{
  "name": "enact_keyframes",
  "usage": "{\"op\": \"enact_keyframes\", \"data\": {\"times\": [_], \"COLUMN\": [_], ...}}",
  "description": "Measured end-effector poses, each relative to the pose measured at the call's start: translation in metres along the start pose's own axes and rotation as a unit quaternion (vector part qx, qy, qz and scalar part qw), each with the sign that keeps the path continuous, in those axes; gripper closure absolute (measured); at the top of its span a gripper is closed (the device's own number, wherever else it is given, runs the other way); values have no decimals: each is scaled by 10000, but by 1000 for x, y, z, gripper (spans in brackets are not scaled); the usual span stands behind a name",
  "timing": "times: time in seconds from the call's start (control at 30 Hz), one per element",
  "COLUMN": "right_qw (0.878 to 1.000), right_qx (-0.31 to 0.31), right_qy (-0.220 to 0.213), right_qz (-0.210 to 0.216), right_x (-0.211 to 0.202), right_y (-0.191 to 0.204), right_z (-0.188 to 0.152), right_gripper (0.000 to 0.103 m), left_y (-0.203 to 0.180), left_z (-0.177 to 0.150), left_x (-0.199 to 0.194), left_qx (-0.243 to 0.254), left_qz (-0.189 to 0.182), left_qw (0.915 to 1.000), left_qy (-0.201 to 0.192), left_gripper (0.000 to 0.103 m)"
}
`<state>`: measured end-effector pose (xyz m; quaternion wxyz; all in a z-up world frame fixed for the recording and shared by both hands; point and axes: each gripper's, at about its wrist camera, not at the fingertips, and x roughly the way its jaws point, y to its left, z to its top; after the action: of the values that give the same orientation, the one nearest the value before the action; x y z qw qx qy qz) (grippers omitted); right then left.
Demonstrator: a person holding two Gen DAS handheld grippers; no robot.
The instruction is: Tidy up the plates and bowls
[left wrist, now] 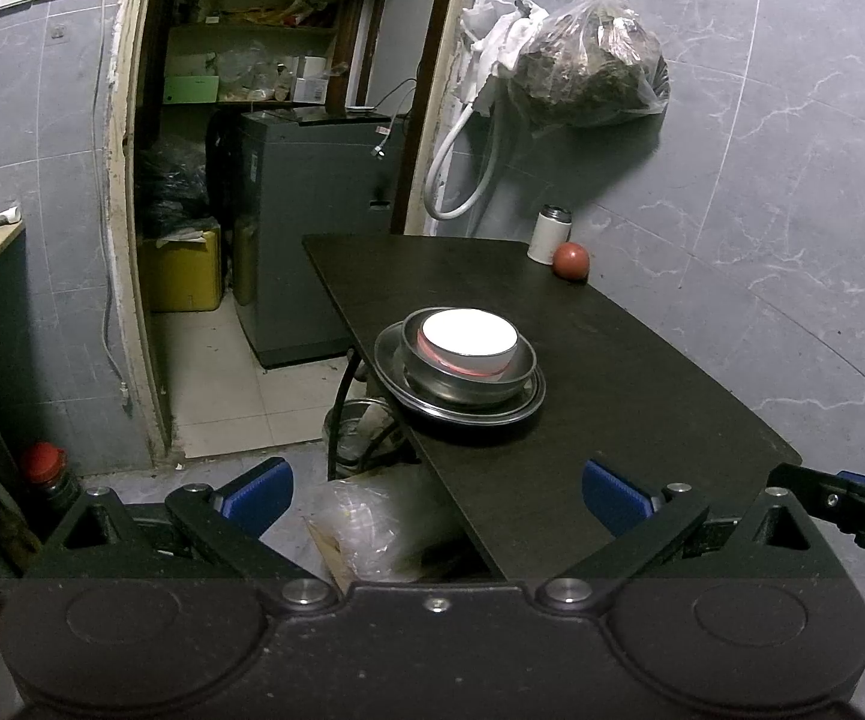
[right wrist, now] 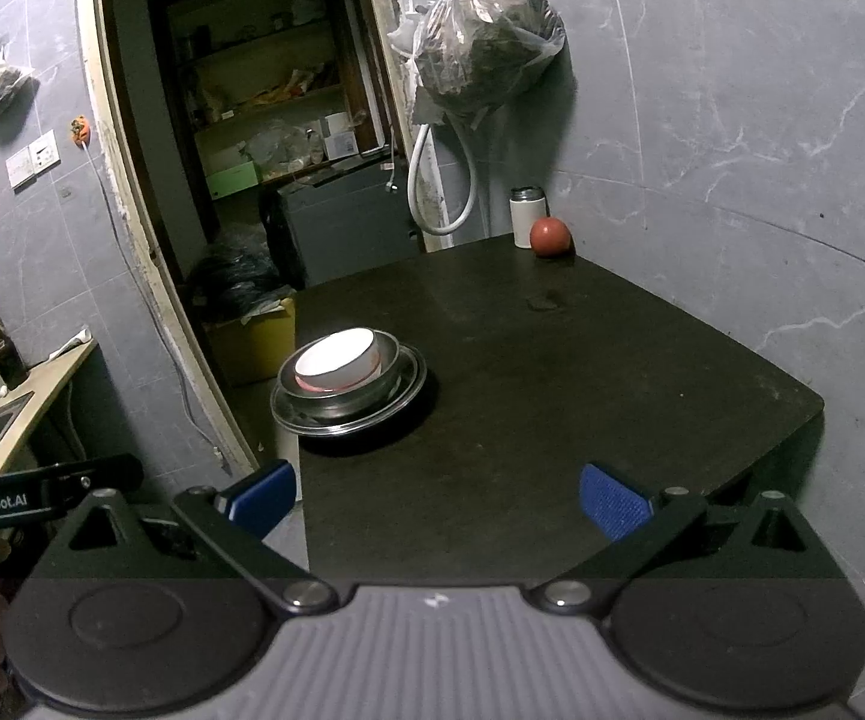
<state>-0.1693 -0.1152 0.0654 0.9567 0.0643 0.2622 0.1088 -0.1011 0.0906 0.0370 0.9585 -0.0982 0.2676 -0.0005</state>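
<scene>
A dark bench (left wrist: pixel 582 396) is seen from both wrist views; near its left edge a stack is set: a white bowl (left wrist: pixel 469 341) nested in a steel bowl (left wrist: pixel 468 381), which rests on a steel plate (left wrist: pixel 462 411); the same stack is seen in the right view, white bowl (right wrist: pixel 339 360) inside steel bowl (right wrist: pixel 348 396) on plate (right wrist: pixel 348 420). At the far corner, against the wall, a white canister (left wrist: pixel 549 234) is stood upright with a red fruit (left wrist: pixel 571 261) just beside it. The left claw (left wrist: pixel 432 495) is held wide open, nothing between its blue pads (left wrist: pixel 255 495); it is kept near the bench's near edge, well apart from the stack. The right claw (right wrist: pixel 435 498) is likewise spread wide and empty, its pads (right wrist: pixel 612 501) over the near edge of the bench. A plastic bag (left wrist: pixel 594 72) is hung on the tiled wall; a doorway (left wrist: pixel 264 150) is open behind the bench.
</scene>
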Motion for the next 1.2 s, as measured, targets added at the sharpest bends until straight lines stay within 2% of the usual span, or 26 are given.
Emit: {"op": "enact_keyframes", "data": {"times": [0.87, 1.03, 1.2], "right_qw": [10000, 10000, 10000], "right_qx": [-14, -10, -20], "right_qy": [3, 8, 23], "right_qz": [9, 6, -2], "right_x": [-1, 0, 0], "right_y": [1, 1, 2], "right_z": [1, 0, 0], "right_gripper": [0, 0, 0], "left_y": [0, -10, -12], "left_z": [0, -1, -3], "left_x": [0, 3, 0], "left_qx": [9, 300, 376], "left_qz": [16, 316, 266], "left_qw": [10000, 9989, 9989], "left_qy": [18, 154, 124], "left_gripper": [1, 1, 1]}}
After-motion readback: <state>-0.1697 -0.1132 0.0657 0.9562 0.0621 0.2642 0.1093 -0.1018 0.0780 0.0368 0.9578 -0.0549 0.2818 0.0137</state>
